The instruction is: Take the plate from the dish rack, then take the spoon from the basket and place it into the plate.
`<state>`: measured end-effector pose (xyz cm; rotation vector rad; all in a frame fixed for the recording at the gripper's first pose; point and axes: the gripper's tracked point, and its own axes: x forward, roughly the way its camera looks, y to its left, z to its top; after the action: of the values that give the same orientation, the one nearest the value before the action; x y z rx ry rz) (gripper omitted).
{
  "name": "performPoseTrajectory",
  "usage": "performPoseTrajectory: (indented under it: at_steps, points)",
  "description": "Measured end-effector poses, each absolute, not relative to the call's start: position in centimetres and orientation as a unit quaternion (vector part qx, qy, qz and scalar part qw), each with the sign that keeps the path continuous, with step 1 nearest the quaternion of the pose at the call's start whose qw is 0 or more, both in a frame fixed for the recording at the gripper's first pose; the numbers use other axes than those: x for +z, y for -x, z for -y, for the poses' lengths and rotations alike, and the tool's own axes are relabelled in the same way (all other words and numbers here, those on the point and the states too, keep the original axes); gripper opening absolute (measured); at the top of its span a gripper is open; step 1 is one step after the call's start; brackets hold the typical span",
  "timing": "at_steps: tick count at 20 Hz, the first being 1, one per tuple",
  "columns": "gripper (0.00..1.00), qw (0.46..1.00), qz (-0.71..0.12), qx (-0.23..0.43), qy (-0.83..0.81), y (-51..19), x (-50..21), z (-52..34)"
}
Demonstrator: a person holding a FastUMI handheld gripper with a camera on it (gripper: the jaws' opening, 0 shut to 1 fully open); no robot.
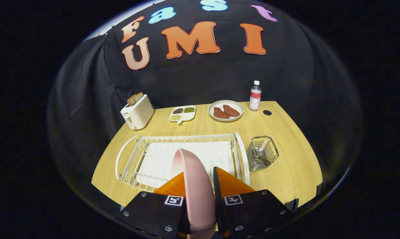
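above one dish rack (143, 159), claw (200, 181) clamped on one pink plate (191, 172), one basket (262, 152) beside

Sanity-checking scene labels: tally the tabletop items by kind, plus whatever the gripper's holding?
Plates: 2, pink plate clamped between the gripper fingers, white plate with meat
Divided dish: 1
Dish rack: 1
Wire basket: 1
Toaster: 1
Bottle: 1
Total: 7

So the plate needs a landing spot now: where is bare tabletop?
The gripper is shut on the pink plate. Bare wood lies between the dish rack and the steak plate, and right of the wire basket. The back edge is crowded: toaster, bean dish, bottle.
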<state>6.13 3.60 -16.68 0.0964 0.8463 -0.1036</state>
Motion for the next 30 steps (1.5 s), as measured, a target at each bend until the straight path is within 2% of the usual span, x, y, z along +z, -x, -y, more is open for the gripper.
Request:
performPoseTrajectory:
  at_steps: [15, 24, 30]
  points:
    - [0.3, 0.893, -0.424, -0.06, -0.141, 2.4, -21.8, -0.2]
    - [0.3, 0.877, -0.442, -0.079, -0.172, 4.0, -26.3, 0.3]
    - [0.3, 0.864, -0.456, -0.056, -0.206, 3.8, -28.7, -1.4]
